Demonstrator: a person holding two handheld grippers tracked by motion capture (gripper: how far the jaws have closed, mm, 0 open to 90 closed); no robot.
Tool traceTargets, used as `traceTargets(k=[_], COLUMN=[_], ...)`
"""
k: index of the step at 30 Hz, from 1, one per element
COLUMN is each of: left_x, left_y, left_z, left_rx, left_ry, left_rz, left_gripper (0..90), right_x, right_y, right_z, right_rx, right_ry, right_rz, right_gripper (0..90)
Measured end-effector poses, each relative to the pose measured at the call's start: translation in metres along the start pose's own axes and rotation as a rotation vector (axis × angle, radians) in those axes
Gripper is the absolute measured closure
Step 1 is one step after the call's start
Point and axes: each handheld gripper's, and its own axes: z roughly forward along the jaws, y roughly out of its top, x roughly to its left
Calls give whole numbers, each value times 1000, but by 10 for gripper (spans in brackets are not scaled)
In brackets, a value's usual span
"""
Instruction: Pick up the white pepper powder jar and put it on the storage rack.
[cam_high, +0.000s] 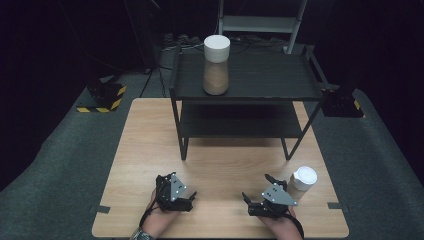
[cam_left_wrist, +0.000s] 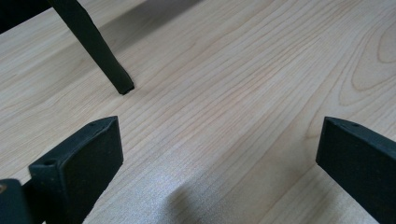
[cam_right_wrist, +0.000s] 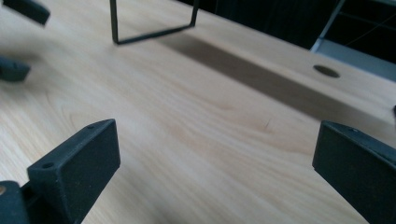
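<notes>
Sitting near the desk's (cam_high: 150, 130) front edge, both grippers are resting low with the person's hands behind them. Left gripper (cam_high: 186, 198) is toward the front left, right gripper (cam_high: 257, 192) toward the front right, well apart from each other. Both have their jaws spread wide with nothing between them, just bare wood grain showing in the left gripper view (cam_left_wrist: 219, 135) and the right gripper view (cam_right_wrist: 215, 140). A small cup (cam_high: 303, 182) with a white lid stands just beside the right gripper, close to the desk's right edge. A black two-tier rack (cam_high: 245, 92) stands across the back half of the desk, and a tall jar (cam_high: 216, 65) with a white lid and brownish contents is upright on its top shelf, toward the left end. One rack leg (cam_left_wrist: 100, 51) lands on the wood ahead of the left jaws. The right gripper view catches the rack's thin base frame (cam_right_wrist: 154, 32) farther off, plus a round hole (cam_right_wrist: 326, 71) near the desk's far edge.
</notes>
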Motion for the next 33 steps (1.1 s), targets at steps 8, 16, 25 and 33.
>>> traceTargets(k=[8, 16, 25, 33], left_x=[0, 1, 1, 1], left_y=[-1, 0, 0, 0], left_z=[0, 0, 0, 0], left_rx=[-3, 1, 1, 1], left_ry=[0, -1, -7, -11], left_rz=[-7, -7, 1, 1], left_gripper=[9, 9, 9, 9], right_x=[0, -2, -5, -12], right_y=[7, 13, 16, 13], right_z=[-17, -33, -52, -63], right_rx=[-75, -130, -176, -167], right_ry=[-16, -46, -106, -182], right_rz=[12, 18, 6, 14], right_gripper=[0, 0, 0, 0])
